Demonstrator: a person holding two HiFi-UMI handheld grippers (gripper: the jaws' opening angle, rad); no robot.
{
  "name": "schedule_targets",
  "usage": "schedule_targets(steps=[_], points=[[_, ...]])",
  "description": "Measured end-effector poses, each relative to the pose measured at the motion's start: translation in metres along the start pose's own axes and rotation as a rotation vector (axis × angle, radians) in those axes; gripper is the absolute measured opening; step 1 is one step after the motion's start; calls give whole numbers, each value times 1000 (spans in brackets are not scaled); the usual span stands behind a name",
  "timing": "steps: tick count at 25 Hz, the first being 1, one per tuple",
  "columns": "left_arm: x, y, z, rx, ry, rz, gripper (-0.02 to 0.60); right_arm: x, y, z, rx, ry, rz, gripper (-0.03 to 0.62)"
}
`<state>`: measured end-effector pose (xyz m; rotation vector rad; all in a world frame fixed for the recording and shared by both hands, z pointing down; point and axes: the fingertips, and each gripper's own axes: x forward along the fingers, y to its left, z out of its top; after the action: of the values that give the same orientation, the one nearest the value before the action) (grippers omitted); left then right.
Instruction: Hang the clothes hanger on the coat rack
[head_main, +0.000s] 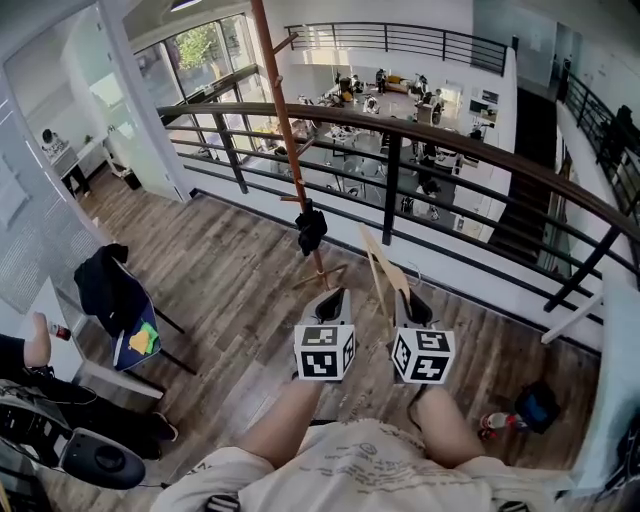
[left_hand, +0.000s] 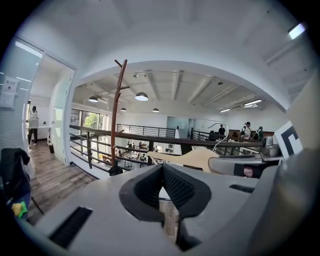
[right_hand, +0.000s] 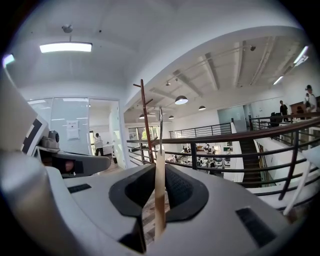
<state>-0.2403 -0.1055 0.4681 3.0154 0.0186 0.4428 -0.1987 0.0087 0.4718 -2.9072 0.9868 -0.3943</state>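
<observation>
Hanger (head_main: 380, 272) sits clamped in right tongs (right_hand: 160, 172); shirt print (head_main: 365, 452) illegible.

We hold both bare forearms (head_main: 285, 420) forward, side by side. Our grey left gripper (head_main: 334, 297) is closed and empty; our grey right gripper (head_main: 414, 300) clamps the flat wooden clothes hanger (head_main: 378, 262).

Right tool (head_main: 413, 306) holds wooden hanger (head_main: 379, 263) near coat rack (head_main: 283, 120).
</observation>
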Motion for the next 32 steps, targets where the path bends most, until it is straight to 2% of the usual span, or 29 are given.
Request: schedule_targets(steps=[6,16,23,32], points=[[6,-30,-8,-7,4,-25,5,-15,-24,-2,6,-2,-14,51],[28,-39,-12,-18,2,-33,5,-7,-39,-17,2,15,8,51],[76,-37,-3,-33,-5,-44,5,24,-64,-11,-56,15,0,51],[160,-37,15,-45,-11,-79,5,83,-112,3,-73,31,-12,51]])
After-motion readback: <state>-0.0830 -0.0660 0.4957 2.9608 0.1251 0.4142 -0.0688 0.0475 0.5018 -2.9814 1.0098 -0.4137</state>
